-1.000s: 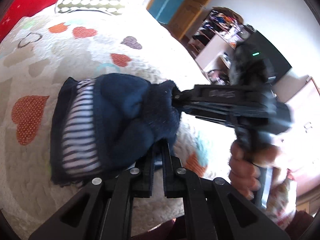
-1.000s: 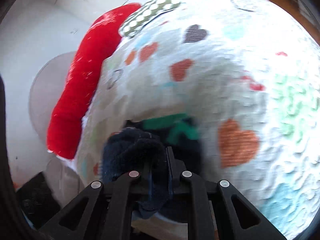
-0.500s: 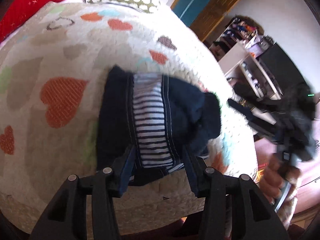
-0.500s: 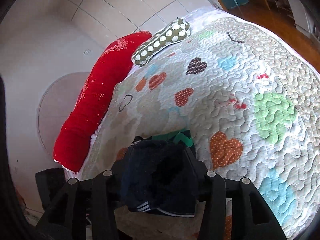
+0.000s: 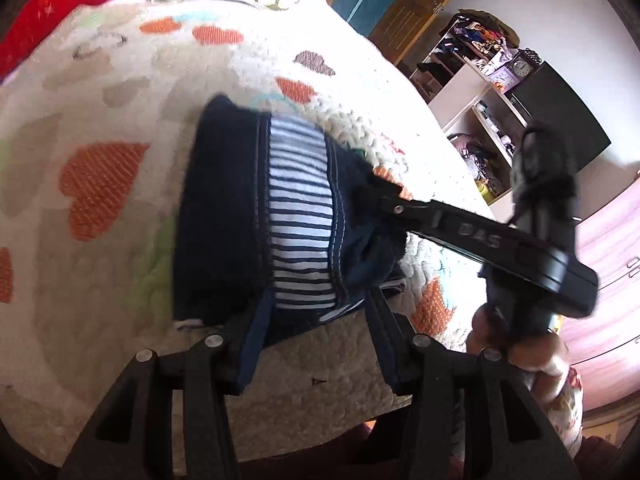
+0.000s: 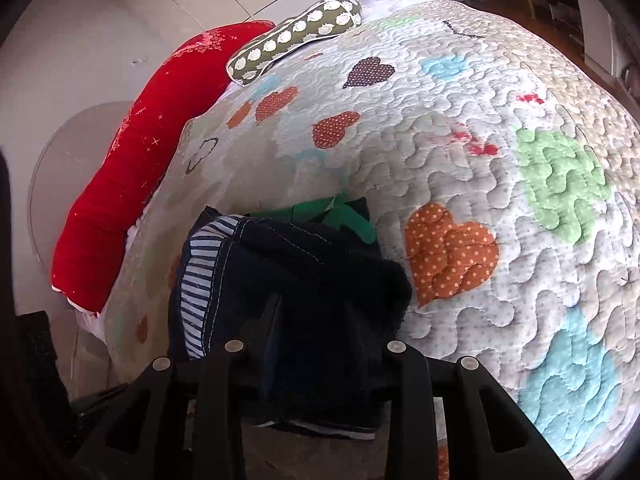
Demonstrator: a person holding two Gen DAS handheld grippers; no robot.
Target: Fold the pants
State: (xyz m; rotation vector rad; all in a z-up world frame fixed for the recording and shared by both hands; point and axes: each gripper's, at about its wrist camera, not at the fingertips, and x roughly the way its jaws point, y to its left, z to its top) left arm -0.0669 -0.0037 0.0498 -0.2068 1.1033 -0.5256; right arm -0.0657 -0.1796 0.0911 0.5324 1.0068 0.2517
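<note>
**Both claws wide at the folded pants**

My left gripper (image 5: pixel 314 316) stands spread, its fingers straddling the near edge of the pants (image 5: pixel 256 216) and pinching nothing. My right gripper (image 6: pixel 312 344) is likewise spread, its fingers either side of the dark bundle's near end; in the left view its tip lies against the pants' right side, where the cloth bunches.

The pants lie as a compact navy packet with a striped panel up, on the heart-patterned quilt (image 6: pixel 480 152), near its front edge. I judge the fold nearly done, with only tidying left. To do it well I would press the bunched right side down flat against the packet, square the loose lip at the near edge with the left fingers, and draw both tools straight back from the pants so that no fabric drags.

Much is hard to read. The right fingertips are sunk against dark cloth, so I cannot tell whether they touch only the top layer or reach under it. The underside of the packet is hidden, and a green piece (image 6: pixel 344 218) at the pants' far edge I cannot identify. Beyond the pants, a spotted cushion (image 6: pixel 296 36) and a red bolster (image 6: pixel 132 152) lie at the quilt's far end; shelves (image 5: pixel 476 92) past the pants' right side are too cluttered to make out.
</note>
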